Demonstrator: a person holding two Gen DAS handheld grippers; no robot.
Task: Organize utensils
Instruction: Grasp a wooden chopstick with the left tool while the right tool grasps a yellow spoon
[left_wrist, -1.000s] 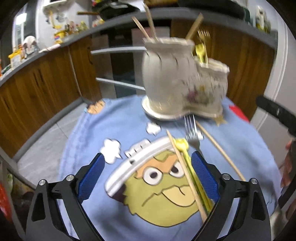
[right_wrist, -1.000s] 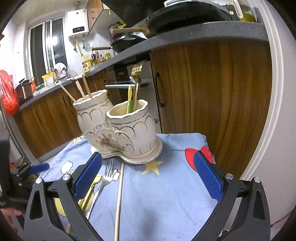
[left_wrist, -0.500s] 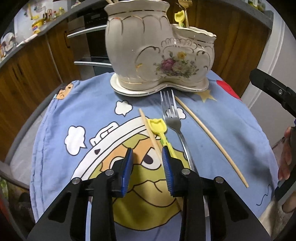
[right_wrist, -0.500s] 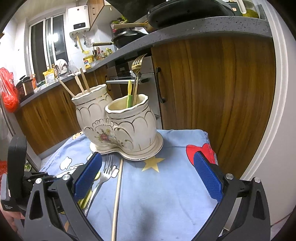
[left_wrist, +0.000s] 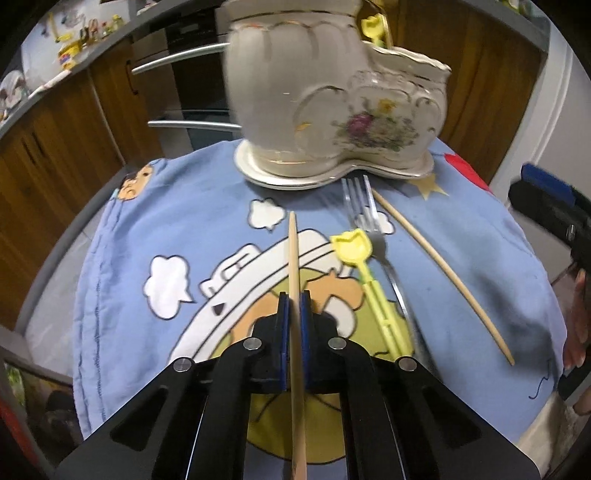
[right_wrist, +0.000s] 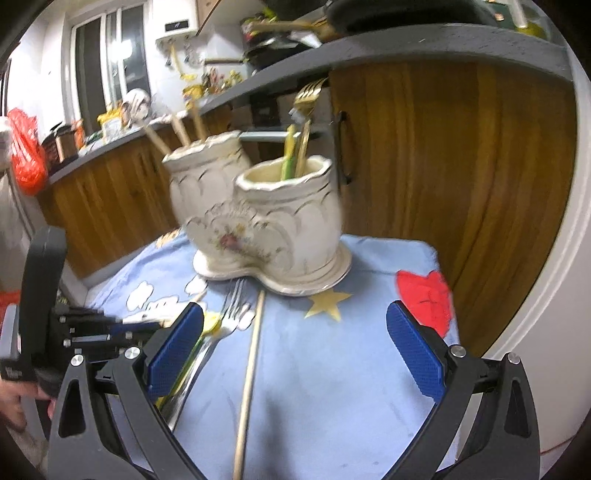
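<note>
Chopstick (left_wrist: 293, 258) on the cloth (left_wrist: 207, 192), pinched by left gripper (left_wrist: 294, 306); its jaws have just been closing, wide apart 1 s ago. Still loose nearby: 2nd chopstick (left_wrist: 436, 269), fork (left_wrist: 364, 206), yellow pick (left_wrist: 364, 273). Holder (left_wrist: 332, 110) behind already has 3 sticks, fork, pick. Right gripper (right_wrist: 295, 350) wide open, empty, as before. Approx halfway.

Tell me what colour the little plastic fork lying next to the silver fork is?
Yellow. The plastic fork shows best in the left wrist view, beside the silver fork.
</note>
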